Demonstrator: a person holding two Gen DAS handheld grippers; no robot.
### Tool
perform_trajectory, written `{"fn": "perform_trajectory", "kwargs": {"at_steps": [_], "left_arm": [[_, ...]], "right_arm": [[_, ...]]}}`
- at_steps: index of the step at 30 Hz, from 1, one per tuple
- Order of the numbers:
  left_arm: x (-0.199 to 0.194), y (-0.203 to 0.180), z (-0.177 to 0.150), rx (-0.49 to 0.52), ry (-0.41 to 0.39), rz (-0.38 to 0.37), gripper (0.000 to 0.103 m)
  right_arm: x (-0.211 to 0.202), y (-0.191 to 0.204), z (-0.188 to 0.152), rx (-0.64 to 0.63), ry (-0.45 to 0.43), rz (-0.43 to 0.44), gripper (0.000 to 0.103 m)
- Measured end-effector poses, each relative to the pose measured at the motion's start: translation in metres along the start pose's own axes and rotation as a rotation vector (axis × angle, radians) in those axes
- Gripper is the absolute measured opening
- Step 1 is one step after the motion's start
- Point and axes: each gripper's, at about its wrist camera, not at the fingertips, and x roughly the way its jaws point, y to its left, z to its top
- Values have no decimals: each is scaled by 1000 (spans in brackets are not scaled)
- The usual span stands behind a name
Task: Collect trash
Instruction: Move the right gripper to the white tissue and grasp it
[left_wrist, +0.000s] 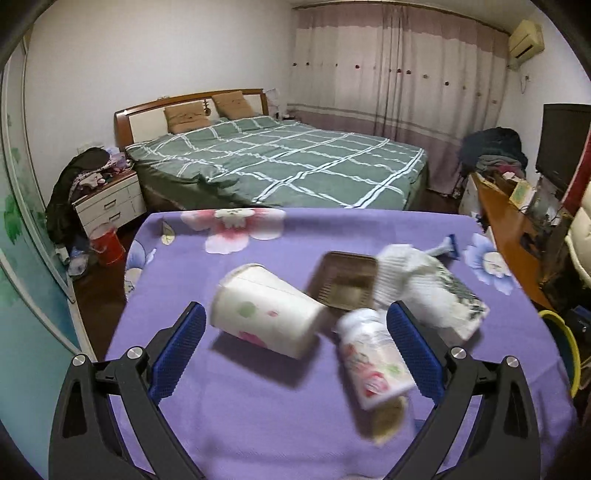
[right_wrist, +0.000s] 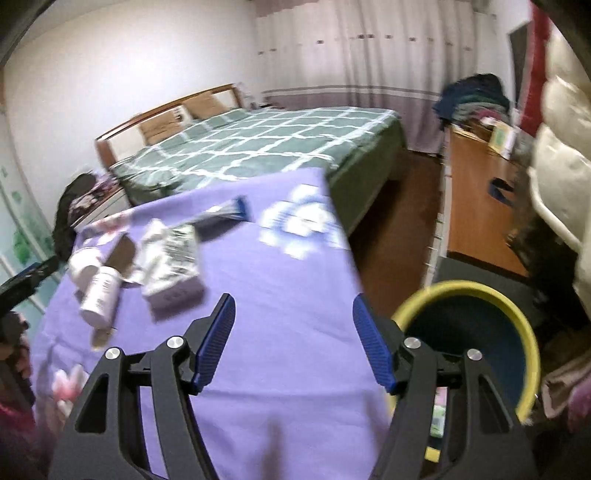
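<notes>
Trash lies on a table under a purple flowered cloth. A white flowered paper cup lies on its side just beyond my left gripper, which is open wide and grips nothing. A second flowered cup lies against its right finger. Behind them are a brown tray, crumpled white paper, a printed carton and a blue razor. My right gripper stands open and empty over bare cloth near the table's right edge, with the pile to its far left.
A yellow-rimmed bin stands on the floor just right of the table, with some packaging inside. A wooden desk and a white padded chair are at right. A bed, a nightstand and a red bucket lie beyond.
</notes>
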Motion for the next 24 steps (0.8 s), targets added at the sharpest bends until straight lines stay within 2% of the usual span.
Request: {"fn": "perform_trajectory", "kwargs": {"at_steps": [7, 11, 15, 22, 24], "left_arm": [[22, 17, -2, -41, -4, 34, 97], [23, 37, -5, -106, -9, 42, 97], [28, 54, -8, -156, -5, 88, 97], [38, 68, -13, -198, 16, 123, 97], [40, 68, -13, -191, 20, 143, 97]], "right_arm": [[42, 79, 28, -109, 24, 78, 63], [74, 111, 37, -161, 59, 86, 63], [101, 138, 44, -208, 77, 78, 59], [140, 154, 42, -237, 136, 56, 49], [143, 156, 40, -251, 126, 43, 47]]}}
